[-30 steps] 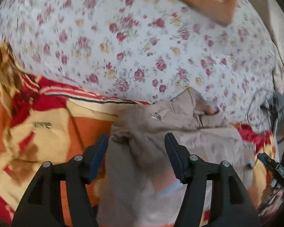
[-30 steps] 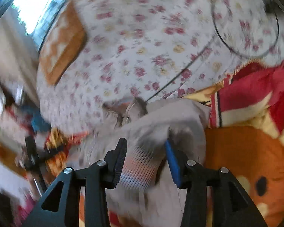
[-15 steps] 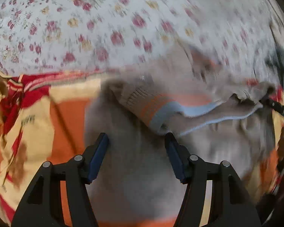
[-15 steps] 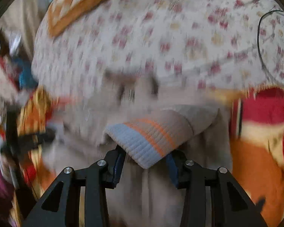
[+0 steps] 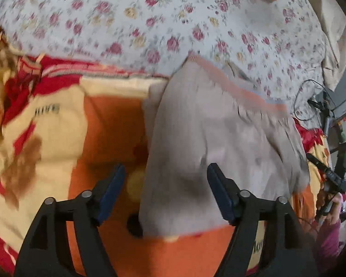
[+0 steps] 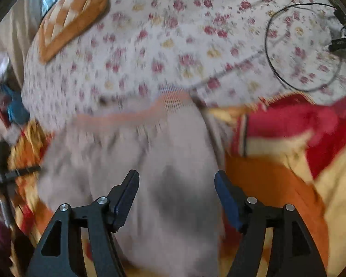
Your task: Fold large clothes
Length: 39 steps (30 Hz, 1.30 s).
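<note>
With both the left gripper [image 5: 165,189] and right gripper [image 6: 176,195] held wide open and empty, the folded grey sweater [image 5: 219,138] should be pressed flat before regrasping.

Dark lettering on the orange blanket [image 5: 57,110] is too blurred to read.
</note>
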Tool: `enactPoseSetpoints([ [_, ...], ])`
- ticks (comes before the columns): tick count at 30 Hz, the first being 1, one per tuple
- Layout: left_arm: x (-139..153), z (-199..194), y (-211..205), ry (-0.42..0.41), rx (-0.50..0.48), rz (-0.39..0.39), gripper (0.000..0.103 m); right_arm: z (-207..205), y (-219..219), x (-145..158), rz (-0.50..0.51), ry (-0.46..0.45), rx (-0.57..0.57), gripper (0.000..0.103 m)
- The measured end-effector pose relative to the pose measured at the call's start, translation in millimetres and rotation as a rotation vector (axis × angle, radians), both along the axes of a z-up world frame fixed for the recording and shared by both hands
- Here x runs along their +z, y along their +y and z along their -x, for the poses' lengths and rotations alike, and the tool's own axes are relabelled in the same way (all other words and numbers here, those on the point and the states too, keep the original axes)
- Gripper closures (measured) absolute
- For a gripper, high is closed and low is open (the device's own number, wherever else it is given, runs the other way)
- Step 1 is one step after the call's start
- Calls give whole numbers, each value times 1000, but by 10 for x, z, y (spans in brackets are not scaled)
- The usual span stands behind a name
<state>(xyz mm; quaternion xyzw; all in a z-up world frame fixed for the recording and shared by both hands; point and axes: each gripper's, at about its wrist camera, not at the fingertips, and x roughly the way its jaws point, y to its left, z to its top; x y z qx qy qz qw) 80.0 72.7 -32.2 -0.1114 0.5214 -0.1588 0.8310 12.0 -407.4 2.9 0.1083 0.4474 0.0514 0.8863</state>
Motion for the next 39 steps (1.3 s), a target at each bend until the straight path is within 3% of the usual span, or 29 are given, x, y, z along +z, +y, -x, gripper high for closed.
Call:
enactPoseSetpoints([
  [4, -230, 202, 30, 28, -5, 33, 26, 218, -2, -132, 60, 21, -1, 32],
  [8, -359, 250, 6, 51, -10, 43, 26, 194, -58, -228, 38, 47, -54, 32],
  [11, -395, 263, 27, 64, -27, 100, 26, 214, -74, -245, -31, 40, -51, 33],
  [13, -388, 268, -22, 61, -61, 90, 49, 194, -38, -315, -75, 68, -22, 59],
  [14, -373, 278, -56, 61, -88, 73, 82, 191, 1, -332, -69, 74, 1, 93],
  [16, -285, 344, -67, 22, -98, 15, 90, 237, 44, -277, -41, 60, 12, 97],
  [20, -104, 471, 66, 5, -96, 17, 97, 465, 8, -27, -27, 21, 42, 101],
  [23, -231, 489, 108, 23, -83, -15, 97, 558, -67, -83, 15, 50, 32, 102],
  [25, -401, 471, 88, 69, -70, -28, 97, 532, -126, -332, 27, 119, -7, 103],
  [27, -368, 488, 64, 48, -74, -40, 97, 523, -110, -426, 32, 135, -18, 102],
  [32, -134, 565, 74, -18, -79, -58, 94, 632, -31, -166, 129, 81, -30, 92],
  [34, -43, 601, 61, -37, -69, -66, 82, 679, 32, -72, 178, 60, -28, 87],
  [36, 49, 623, 37, -61, -39, -88, 53, 729, 72, 27, 178, 38, -36, 78],
  [39, 246, 640, -55, -115, -25, -78, 51, 752, 180, 205, 156, 0, -42, 67],
])
